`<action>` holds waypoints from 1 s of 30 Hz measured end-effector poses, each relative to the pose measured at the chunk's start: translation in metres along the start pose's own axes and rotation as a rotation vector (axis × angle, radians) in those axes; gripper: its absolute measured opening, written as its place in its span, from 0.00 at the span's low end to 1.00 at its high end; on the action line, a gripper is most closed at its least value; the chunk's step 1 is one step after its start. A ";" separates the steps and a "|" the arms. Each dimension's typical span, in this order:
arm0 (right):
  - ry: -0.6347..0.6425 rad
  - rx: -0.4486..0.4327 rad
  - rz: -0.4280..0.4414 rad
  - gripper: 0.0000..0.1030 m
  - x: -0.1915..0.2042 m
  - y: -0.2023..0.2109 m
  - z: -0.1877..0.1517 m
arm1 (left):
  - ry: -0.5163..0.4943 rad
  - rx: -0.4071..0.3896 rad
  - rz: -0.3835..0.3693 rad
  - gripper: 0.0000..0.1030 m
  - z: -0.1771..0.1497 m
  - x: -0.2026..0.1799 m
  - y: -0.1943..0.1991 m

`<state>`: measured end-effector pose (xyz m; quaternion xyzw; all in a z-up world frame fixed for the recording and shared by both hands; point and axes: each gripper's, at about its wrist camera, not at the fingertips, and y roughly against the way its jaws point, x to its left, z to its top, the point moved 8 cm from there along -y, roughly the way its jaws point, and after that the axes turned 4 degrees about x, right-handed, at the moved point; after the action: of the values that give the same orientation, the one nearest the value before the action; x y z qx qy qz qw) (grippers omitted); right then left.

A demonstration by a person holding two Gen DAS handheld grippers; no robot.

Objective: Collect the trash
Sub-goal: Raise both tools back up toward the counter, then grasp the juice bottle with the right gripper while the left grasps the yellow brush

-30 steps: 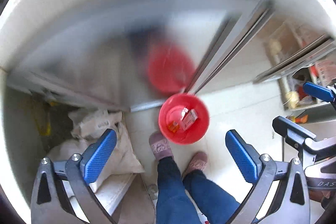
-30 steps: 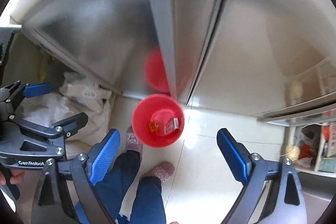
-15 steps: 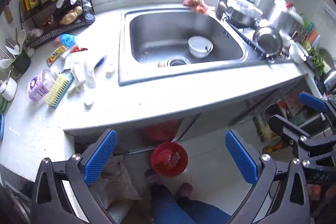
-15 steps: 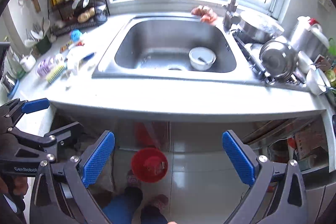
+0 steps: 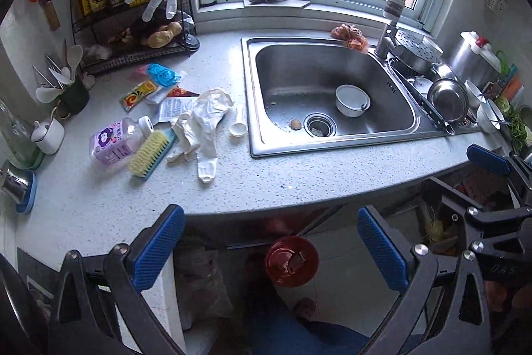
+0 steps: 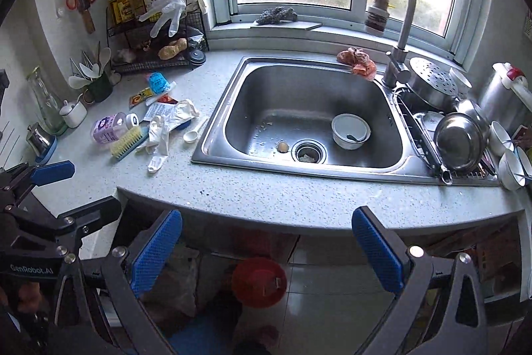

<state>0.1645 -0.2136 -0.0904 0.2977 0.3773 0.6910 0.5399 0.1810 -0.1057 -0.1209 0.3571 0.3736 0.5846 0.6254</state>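
Both claws, left (image 5: 271, 247) and right (image 6: 266, 247), gape empty. Below the counter (image 5: 266, 185), a red bin (image 5: 291, 260) holds wrappers. The sink (image 5: 299, 69) holds a white bowl (image 5: 352, 100).

A home kitchen — steel sink (image 5: 332, 95), faucet (image 6: 399, 22), pots (image 6: 460, 142), cluttered countertop (image 5: 266, 182).

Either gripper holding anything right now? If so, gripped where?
Nothing is held. The left gripper and right gripper both have open jaws with nothing between them, above the counter edge.
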 end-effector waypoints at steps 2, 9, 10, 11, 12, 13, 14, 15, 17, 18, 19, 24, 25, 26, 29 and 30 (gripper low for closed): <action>0.024 -0.002 0.012 0.99 0.012 -0.005 0.011 | 0.015 0.003 0.008 1.00 0.005 0.014 -0.001; 0.130 0.029 0.058 0.99 0.062 -0.037 0.052 | 0.105 0.020 0.045 1.00 0.023 0.079 -0.016; 0.144 0.036 0.066 0.99 0.069 -0.043 0.056 | 0.117 0.021 0.051 1.00 0.025 0.088 -0.020; 0.158 0.045 0.076 0.99 0.077 -0.049 0.062 | 0.134 0.023 0.056 1.00 0.027 0.100 -0.024; 0.172 0.053 0.084 0.99 0.086 -0.057 0.067 | 0.149 0.029 0.058 1.00 0.029 0.111 -0.028; 0.185 0.062 0.092 0.99 0.094 -0.064 0.072 | 0.163 0.035 0.062 1.00 0.030 0.120 -0.031; 0.200 0.075 0.101 0.99 0.103 -0.071 0.077 | 0.181 0.041 0.067 1.00 0.032 0.132 -0.035; 0.215 0.087 0.111 0.99 0.111 -0.077 0.081 | 0.197 0.045 0.071 1.00 0.033 0.143 -0.037; 0.251 0.104 0.124 0.99 0.129 -0.089 0.090 | 0.230 0.052 0.076 1.00 0.036 0.164 -0.042; 0.271 0.108 0.126 0.99 0.138 -0.094 0.095 | 0.243 0.055 0.077 1.00 0.036 0.174 -0.043; 0.292 0.115 0.132 0.99 0.148 -0.100 0.100 | 0.262 0.058 0.082 1.00 0.037 0.186 -0.045; 0.395 0.155 0.170 0.99 0.198 -0.127 0.115 | 0.351 0.079 0.107 1.00 0.031 0.240 -0.053; 0.419 0.163 0.177 0.99 0.209 -0.134 0.118 | 0.371 0.082 0.116 1.00 0.029 0.250 -0.054; 0.445 0.169 0.184 0.99 0.220 -0.140 0.121 | 0.389 0.087 0.124 1.00 0.027 0.261 -0.054; 0.532 0.182 0.207 0.99 0.252 -0.155 0.126 | 0.431 0.106 0.166 1.00 0.017 0.289 -0.055; 0.559 0.185 0.215 0.99 0.262 -0.159 0.127 | 0.443 0.113 0.176 1.00 0.014 0.297 -0.055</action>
<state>0.2892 0.0870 -0.1552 0.1823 0.5389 0.7618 0.3098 0.2299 0.1871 -0.1783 0.2859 0.5012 0.6791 0.4538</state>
